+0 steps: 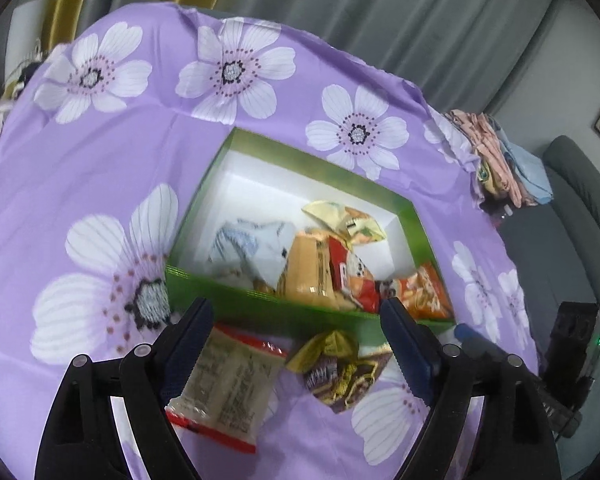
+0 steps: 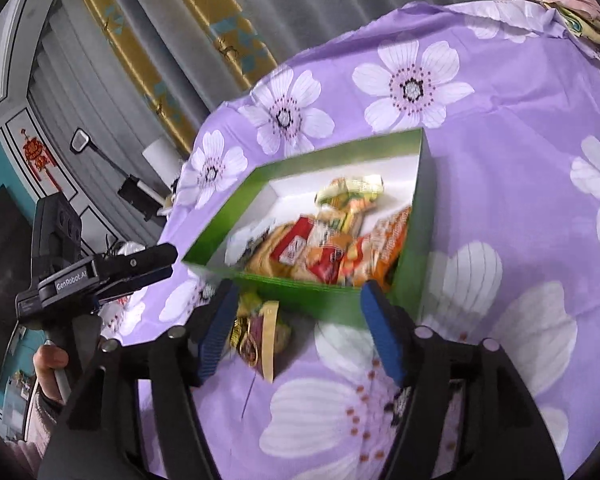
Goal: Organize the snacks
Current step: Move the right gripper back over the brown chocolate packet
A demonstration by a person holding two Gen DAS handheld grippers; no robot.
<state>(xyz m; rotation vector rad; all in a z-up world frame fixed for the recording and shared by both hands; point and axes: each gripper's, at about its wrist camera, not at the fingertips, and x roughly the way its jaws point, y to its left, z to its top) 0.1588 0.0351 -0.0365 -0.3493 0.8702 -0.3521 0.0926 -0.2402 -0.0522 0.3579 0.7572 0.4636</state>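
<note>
Left to right across the bench [image 1: 100,168], which was covered in purple floral cloth.

Left hand-held gripper [image 1: 296,316]: jaws stood wide, nothing between the pads. Just below and between its fingers lay the pale packet [image 1: 224,388] with red ends, flat on the cloth on the near side of the green box [image 1: 260,308]. The packet sat toward the left finger, its long axis running roughly near-to-far, more or less along the gripper's pointing line. This gripper looked the nearer of the two to it.

Right of the packet, on the cloth and also outside the box: a crumpled gold-and-brown wrapper [image 1: 336,368]. It lay nearer the left gripper's right finger, close to the box's near wall.

Green box: open-topped, white inside, with several snack bags [image 1: 328,264] heaped toward its near right corner. Far left part of the floor was bare.

Right hand-held gripper [image 2: 300,328]: jaws apart, empty. The gold-and-brown wrapper [image 2: 260,332] lay just ahead, by the left finger, so this hand was well placed for it. The box's near wall [image 2: 300,292] stood directly beyond the fingertips.

Judgement: two loose snacks remained outside the box; each gripper faced one. The packet's lengthwise lie suggested closing across its short width.
</note>
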